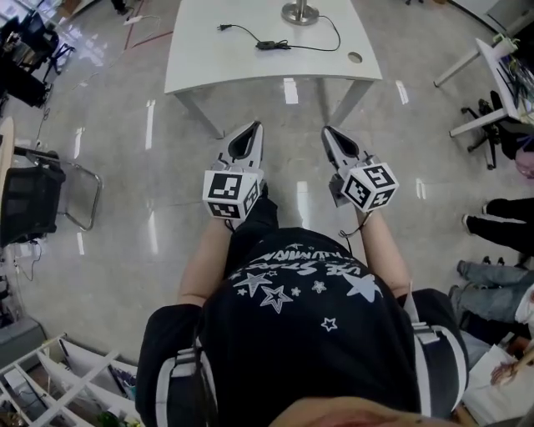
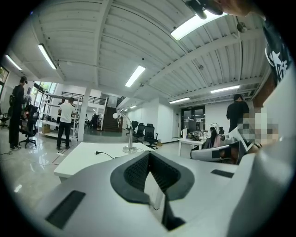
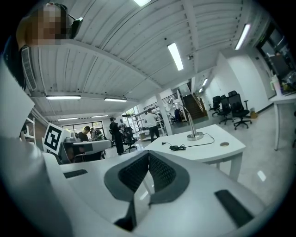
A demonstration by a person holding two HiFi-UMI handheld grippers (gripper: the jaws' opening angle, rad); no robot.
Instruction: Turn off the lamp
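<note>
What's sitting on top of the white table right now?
The table carries the lamp's round base toward its far side and a black cord with a small block midway. A round hole sits near the right corner. The head view cuts off the lamp's head.

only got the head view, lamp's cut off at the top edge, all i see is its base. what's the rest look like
Observer: In the left gripper view the lamp has a thin neck curving over to a small head.
Operator: anyone by the table
Observer: A person in a white shirt stands beyond the table, left of it in that view.
Operator: fingers holding anything
Observer: No. The left gripper and the right gripper each show fingers together, nothing between.
</note>
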